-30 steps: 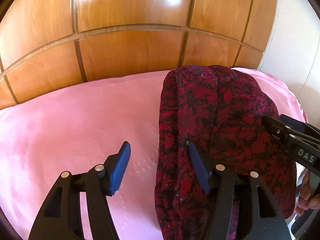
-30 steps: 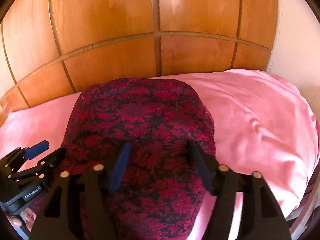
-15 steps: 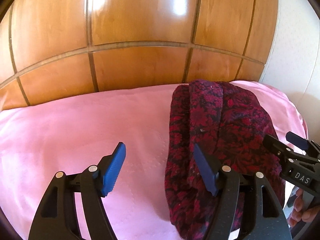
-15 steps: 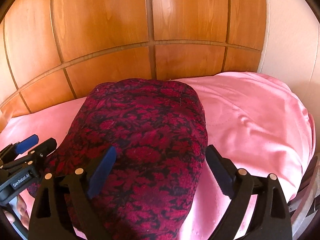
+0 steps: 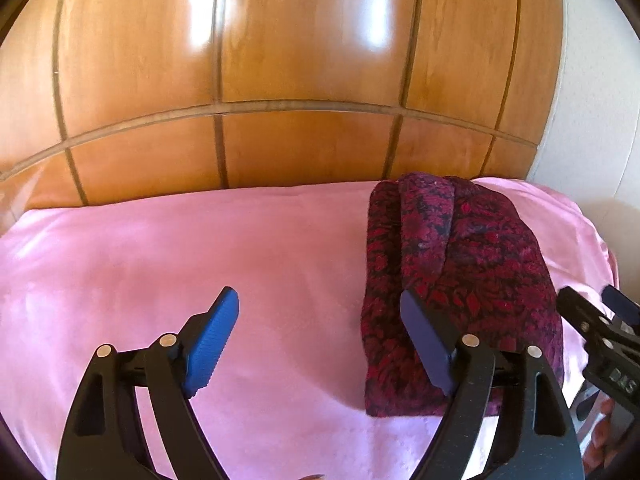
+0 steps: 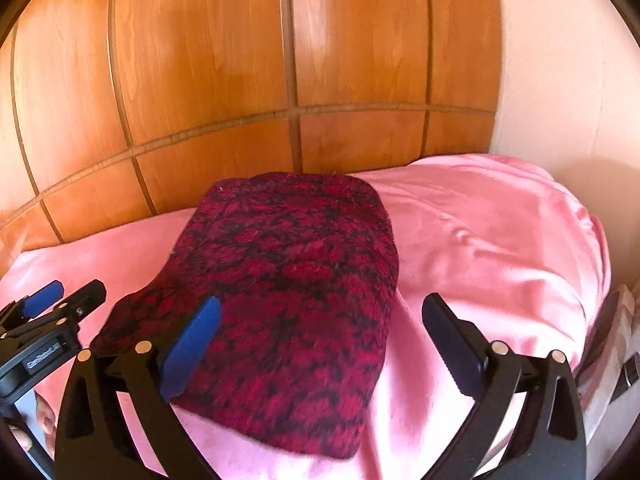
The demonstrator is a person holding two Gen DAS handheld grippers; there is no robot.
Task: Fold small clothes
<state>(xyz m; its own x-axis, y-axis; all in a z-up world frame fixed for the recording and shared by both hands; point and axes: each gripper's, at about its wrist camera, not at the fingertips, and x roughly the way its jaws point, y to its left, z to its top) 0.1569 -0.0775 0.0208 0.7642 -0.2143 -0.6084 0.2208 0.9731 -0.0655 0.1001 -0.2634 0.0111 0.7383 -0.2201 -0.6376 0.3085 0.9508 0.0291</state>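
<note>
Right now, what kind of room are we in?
Probably a bedroom. A pink sheet covers a soft, padded surface like a bed, a folded red and black garment lies on it, and glossy wooden panels, like a wardrobe or headboard, rise directly behind.

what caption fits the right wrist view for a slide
Right gripper opening, nothing clamped, above a folded red-and-black garment on a pink sheet.

My left gripper (image 5: 320,328) hangs over the pink sheet (image 5: 180,260), its jaws opening with only bare sheet between them. The folded red-and-black garment (image 5: 460,280) lies toward the sheet's right edge, reaching to the far edge by the wooden panelling (image 5: 280,80). My right gripper (image 5: 600,328) enters past the garment's right side.
</note>
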